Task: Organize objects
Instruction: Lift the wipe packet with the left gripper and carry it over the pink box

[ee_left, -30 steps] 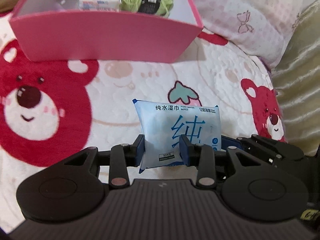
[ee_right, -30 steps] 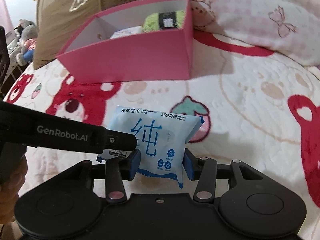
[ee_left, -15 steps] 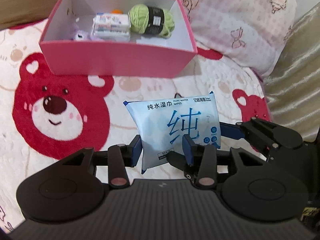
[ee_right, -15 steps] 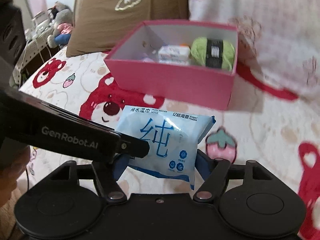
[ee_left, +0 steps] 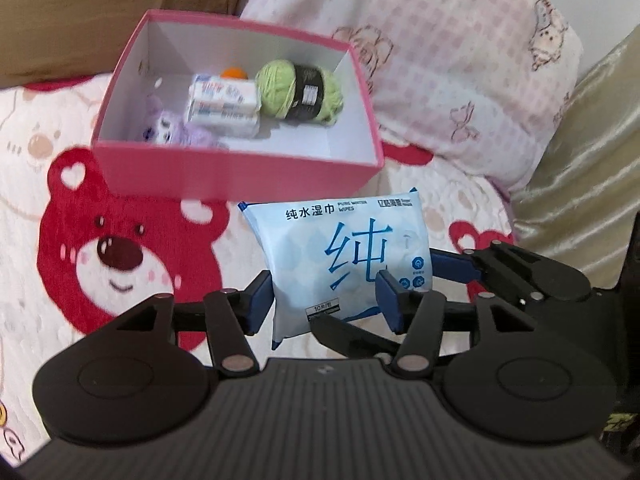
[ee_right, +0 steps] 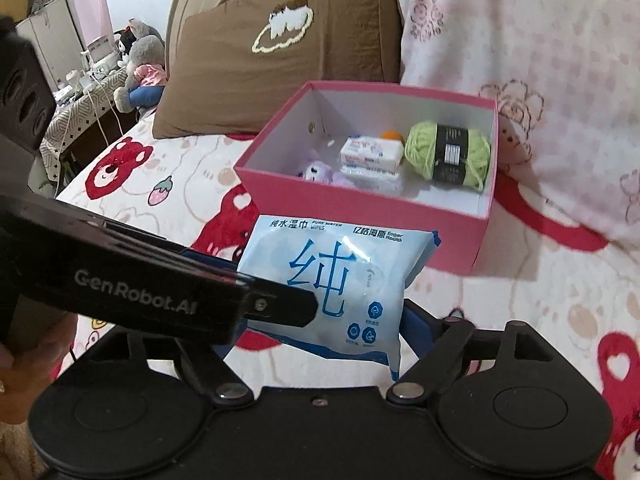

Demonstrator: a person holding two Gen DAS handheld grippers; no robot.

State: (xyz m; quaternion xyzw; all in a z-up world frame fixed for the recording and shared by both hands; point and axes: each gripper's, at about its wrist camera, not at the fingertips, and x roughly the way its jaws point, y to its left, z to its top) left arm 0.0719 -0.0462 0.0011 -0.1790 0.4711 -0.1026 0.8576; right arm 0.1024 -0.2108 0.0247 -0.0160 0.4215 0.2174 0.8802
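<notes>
Looking into the pink box [ee_left: 240, 168] ahead of you, note its contents: a green yarn ball [ee_left: 298, 92] with a black band at the right, a white wrapped pack [ee_left: 222, 106] stacked on another at the centre, a purple plush toy [ee_left: 172, 130] at the near left, and an orange item [ee_left: 235, 73] half hidden behind the packs. The near right part of the box floor is bare. The box stands on the bed [ee_left: 48, 248], on a cover printed with red bears, in front of a brown pillow [ee_right: 280, 52] and a pink checked pillow [ee_left: 440, 60].

The wet wipes pack [ee_left: 344, 264] is raised above the bed cover, just in front of the near wall of the box and outside it. Both grippers have it between their jaws.

Your left gripper [ee_left: 326, 304] has its jaws at a medium width; they have just been opening. Its blue pads sit at the lower part of the pack, one at the pack's left edge and one in front of its face; whether they press cannot be told.

Your right gripper [ee_right: 320, 320] stands wide, its jaws also just opening. The left gripper's arm crosses in front of its left finger, so that contact is hidden; the right pad lies against the pack's right edge.
</notes>
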